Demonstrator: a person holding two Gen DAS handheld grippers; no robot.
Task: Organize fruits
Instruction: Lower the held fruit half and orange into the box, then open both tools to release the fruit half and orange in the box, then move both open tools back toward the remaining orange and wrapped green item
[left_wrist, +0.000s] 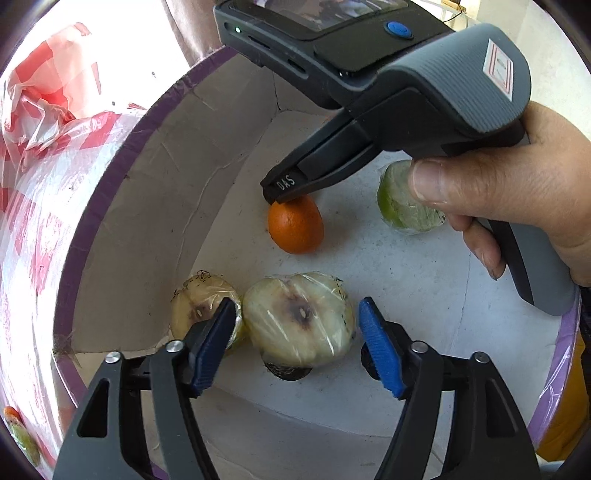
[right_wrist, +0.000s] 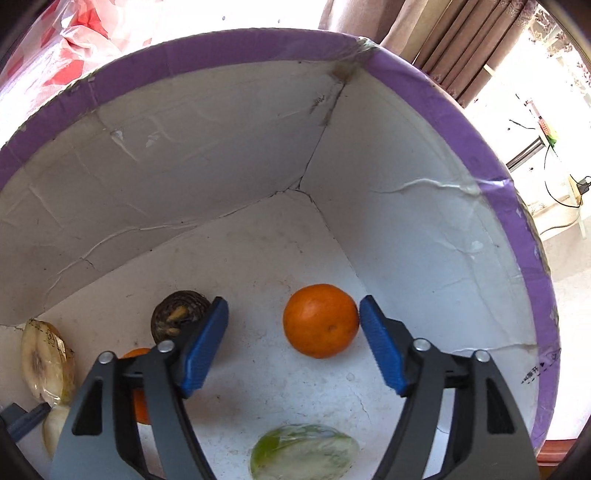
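A white box with a purple rim (left_wrist: 110, 177) (right_wrist: 229, 48) holds the fruit. In the left wrist view my left gripper (left_wrist: 297, 319) is open around a plastic-wrapped halved apple (left_wrist: 299, 321); a second wrapped half (left_wrist: 201, 306) lies to its left. An orange (left_wrist: 295, 225) lies further in, with the right gripper's tip just above it, and a wrapped green fruit (left_wrist: 397, 201) sits to the right. In the right wrist view my right gripper (right_wrist: 293, 319) is open, its right finger beside the orange (right_wrist: 320, 320). A dark fruit (right_wrist: 177, 317) and the green fruit (right_wrist: 304, 452) lie nearby.
A red-and-white plastic bag (left_wrist: 40, 122) lies outside the box on the left. A second orange (right_wrist: 140, 384) sits partly hidden behind my right gripper's left arm. Curtains (right_wrist: 443, 44) hang behind the box.
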